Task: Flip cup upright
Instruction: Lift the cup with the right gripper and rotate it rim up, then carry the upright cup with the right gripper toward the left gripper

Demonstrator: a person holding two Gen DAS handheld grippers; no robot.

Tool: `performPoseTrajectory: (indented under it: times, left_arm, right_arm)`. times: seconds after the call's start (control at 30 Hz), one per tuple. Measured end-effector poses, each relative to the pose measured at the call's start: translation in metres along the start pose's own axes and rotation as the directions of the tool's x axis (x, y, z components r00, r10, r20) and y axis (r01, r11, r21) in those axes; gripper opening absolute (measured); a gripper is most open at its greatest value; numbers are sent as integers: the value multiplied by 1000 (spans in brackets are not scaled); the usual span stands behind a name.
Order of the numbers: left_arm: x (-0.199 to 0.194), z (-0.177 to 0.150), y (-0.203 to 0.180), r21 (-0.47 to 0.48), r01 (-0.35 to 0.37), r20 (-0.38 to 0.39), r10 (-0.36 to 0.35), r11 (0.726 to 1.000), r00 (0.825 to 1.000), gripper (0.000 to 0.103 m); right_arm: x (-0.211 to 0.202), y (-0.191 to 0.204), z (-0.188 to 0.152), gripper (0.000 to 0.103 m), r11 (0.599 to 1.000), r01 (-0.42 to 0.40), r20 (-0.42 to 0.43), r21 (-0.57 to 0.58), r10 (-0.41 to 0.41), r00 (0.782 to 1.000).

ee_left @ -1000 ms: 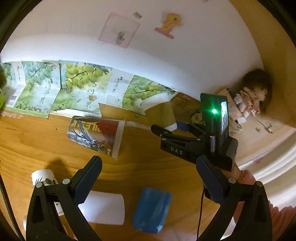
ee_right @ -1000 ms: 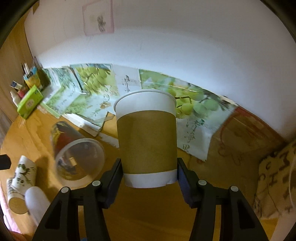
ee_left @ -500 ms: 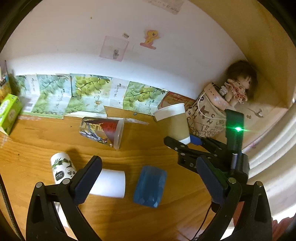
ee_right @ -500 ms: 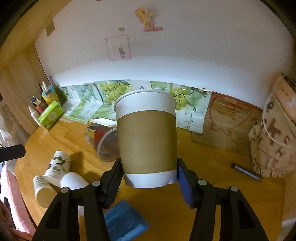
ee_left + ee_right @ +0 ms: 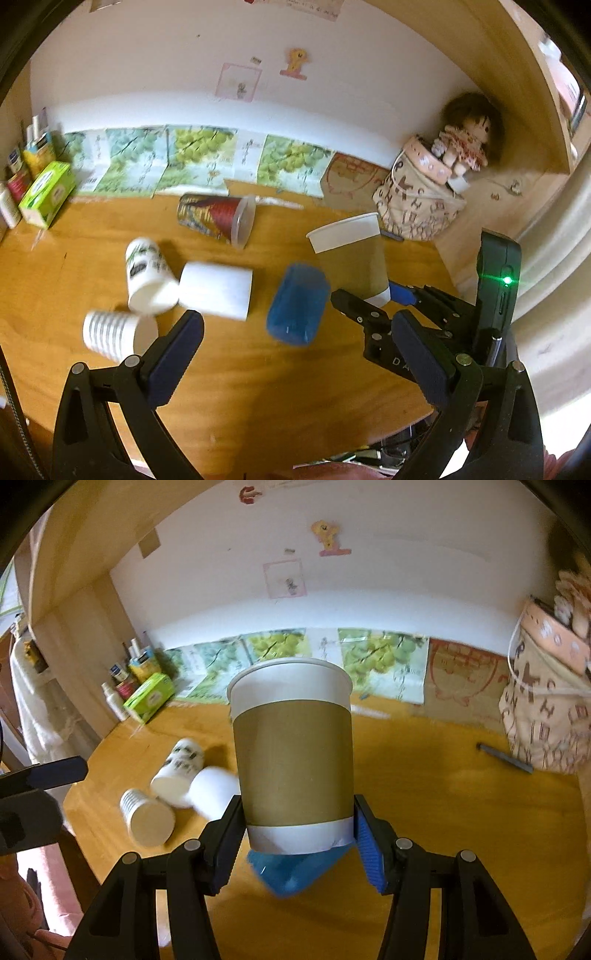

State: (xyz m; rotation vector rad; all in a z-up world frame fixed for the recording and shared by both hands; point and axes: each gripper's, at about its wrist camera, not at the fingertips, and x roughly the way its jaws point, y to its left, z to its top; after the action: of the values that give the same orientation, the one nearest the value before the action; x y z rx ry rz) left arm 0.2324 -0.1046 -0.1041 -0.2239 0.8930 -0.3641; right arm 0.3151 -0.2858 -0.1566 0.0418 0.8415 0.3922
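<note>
My right gripper (image 5: 299, 834) is shut on a paper cup with a brown sleeve (image 5: 293, 753), held upright by its base above the wooden table (image 5: 443, 812); this cup also shows in the left wrist view (image 5: 351, 254), with the right gripper (image 5: 369, 299) beneath it. My left gripper (image 5: 295, 339) is open and empty, high over the table's front. A blue cup (image 5: 297, 308) lies on its side below the held cup.
Several cups lie tipped on the table: a printed clear one (image 5: 218, 219), a white one (image 5: 218, 290), a patterned one (image 5: 146, 275), a striped one (image 5: 110, 334). A fabric bag with a doll (image 5: 424, 206) stands right; a green box (image 5: 46, 192) left.
Both grippers have pulled back and risen from the table, so more of it shows. The right gripper still holds the brown cup upright; the left stays open.
</note>
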Motion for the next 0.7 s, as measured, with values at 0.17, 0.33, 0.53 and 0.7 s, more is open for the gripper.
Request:
performPoseTrajectory:
  times: [0.17, 0.33, 0.53, 0.7]
  left_arm:
    - [-16, -35, -4, -3, -50, -29, 50, 999, 998, 101]
    - [-27, -63, -2, 4, -105, -72, 105, 995, 992, 101]
    - [-36, -82, 3, 5, -164, -107, 163, 987, 981, 101]
    - [-39, -92, 9, 26, -212, -141, 213, 977, 967, 101]
  right_arm:
    - [-13, 8, -38, 57, 1000, -21, -34, 10, 22, 999]
    - [-26, 17, -75, 57, 999, -34, -70, 42, 37, 997]
    - [-32, 28, -113, 57, 996, -56, -106, 74, 64, 992]
    - [-30, 31, -135, 57, 988, -79, -134, 133, 97, 986]
